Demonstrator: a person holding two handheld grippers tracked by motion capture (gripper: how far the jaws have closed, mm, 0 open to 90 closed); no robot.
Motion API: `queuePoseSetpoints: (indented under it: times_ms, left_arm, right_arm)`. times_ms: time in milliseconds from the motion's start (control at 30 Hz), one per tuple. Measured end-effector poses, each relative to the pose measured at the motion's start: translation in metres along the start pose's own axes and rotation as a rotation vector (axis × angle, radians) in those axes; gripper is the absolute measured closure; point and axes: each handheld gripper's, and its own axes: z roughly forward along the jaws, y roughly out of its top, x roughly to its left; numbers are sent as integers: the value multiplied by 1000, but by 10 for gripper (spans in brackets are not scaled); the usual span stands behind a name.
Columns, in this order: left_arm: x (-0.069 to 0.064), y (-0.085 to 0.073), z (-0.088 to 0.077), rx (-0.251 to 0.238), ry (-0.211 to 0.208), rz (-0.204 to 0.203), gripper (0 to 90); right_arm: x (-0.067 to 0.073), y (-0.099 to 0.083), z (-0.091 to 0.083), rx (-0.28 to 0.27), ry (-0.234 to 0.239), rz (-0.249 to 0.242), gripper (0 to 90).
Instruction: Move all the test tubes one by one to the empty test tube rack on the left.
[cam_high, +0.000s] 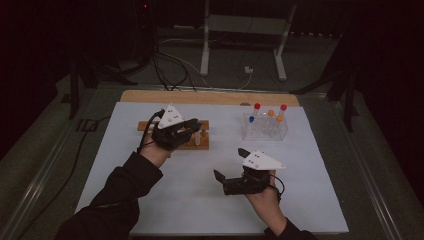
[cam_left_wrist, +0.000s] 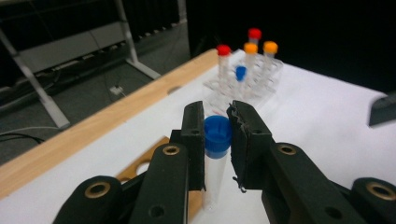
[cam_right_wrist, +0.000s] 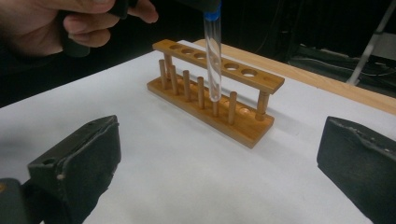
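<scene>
The left gripper (cam_left_wrist: 217, 123) is clamped on a blue-capped tube (cam_left_wrist: 216, 158) just under its cap, holding it upright above the wooden rack (cam_right_wrist: 212, 93). The right gripper (cam_right_wrist: 219, 163) hangs with jaws wide apart, empty. The tube looks light, stiff, smooth and breakable, so a hold near the cap seems safest.

I'm seeing the left gripper (cam_left_wrist: 215, 128) clamping a blue-capped tube (cam_left_wrist: 217, 140) upright. Clear rack (cam_left_wrist: 261, 81) with capped tubes is sitting beyond, wooden rack (cam_left_wrist: 142, 165) below.

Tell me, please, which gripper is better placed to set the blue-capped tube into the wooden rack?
Left: the left gripper holds the tube above the rack; the right gripper is open, apart.
</scene>
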Motion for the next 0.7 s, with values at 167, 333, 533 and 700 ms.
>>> queuePoseSetpoints:
  times_ms: [167,333,533,700]
  left_arm:
    - [7,6,4,-14,22,-14,776]
    - [16,14,6,-26,50,-21,776]
    - [28,19,11,-46,84,-44,776]
    - [39,22,19,-46,112,-60,776]
  right_arm:
    - [-1,0,-1,-1,2,0,0]
    - [-2,0,-1,-5,4,1,0]
    - [-3,1,-4,-21,3,0,0]
    - [-4,1,-4,-25,11,8,0]
